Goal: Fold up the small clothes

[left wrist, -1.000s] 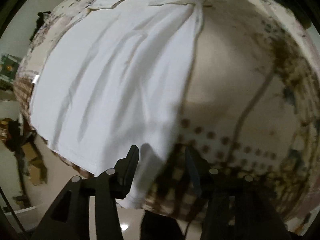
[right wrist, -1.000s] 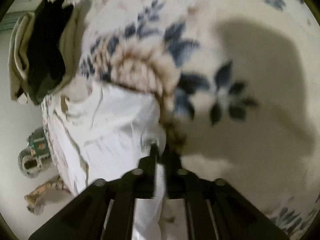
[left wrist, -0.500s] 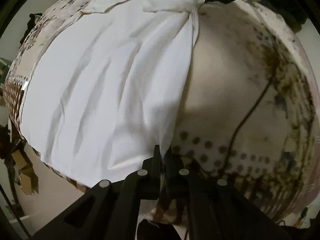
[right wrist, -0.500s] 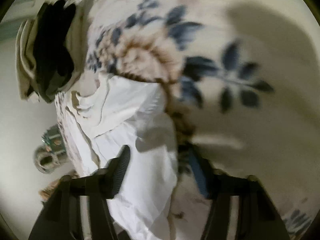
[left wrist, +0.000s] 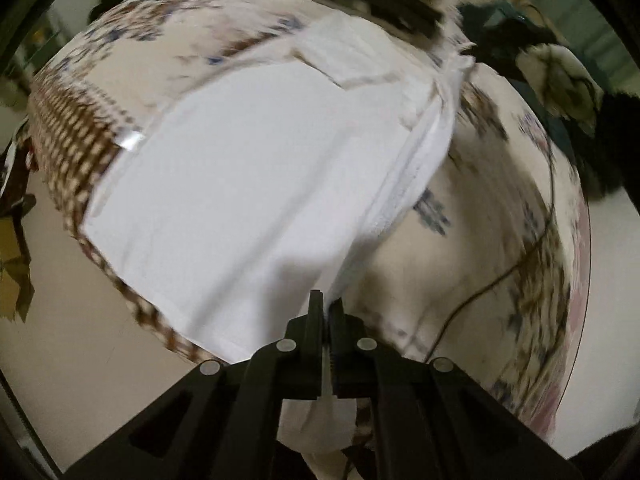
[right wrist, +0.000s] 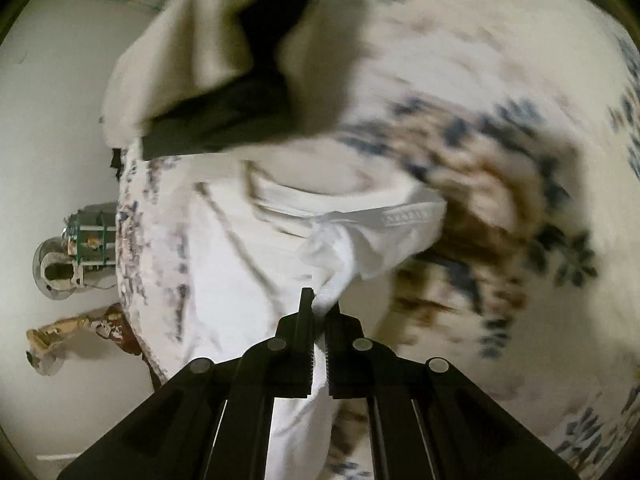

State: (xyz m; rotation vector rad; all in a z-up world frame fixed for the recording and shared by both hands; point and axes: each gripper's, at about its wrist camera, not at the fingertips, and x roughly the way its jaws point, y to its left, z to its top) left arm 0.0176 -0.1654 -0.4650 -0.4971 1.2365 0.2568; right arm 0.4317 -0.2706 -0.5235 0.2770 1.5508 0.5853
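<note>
Floral bedspread [left wrist: 472,248], 1 white garment [left wrist: 248,184]

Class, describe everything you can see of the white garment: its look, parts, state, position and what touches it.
The white garment is plain, thin cloth, looking like cotton, spread mostly flat on the floral cover with soft creases. Its right edge is doubled over in a long fold. At the far end, the right wrist view shows a ribbed neckband. The left gripper pinches the near edge; the right gripper pinches bunched cloth near the collar, both with jaws shut. A dark-and-cream pile lies beyond it.
</note>
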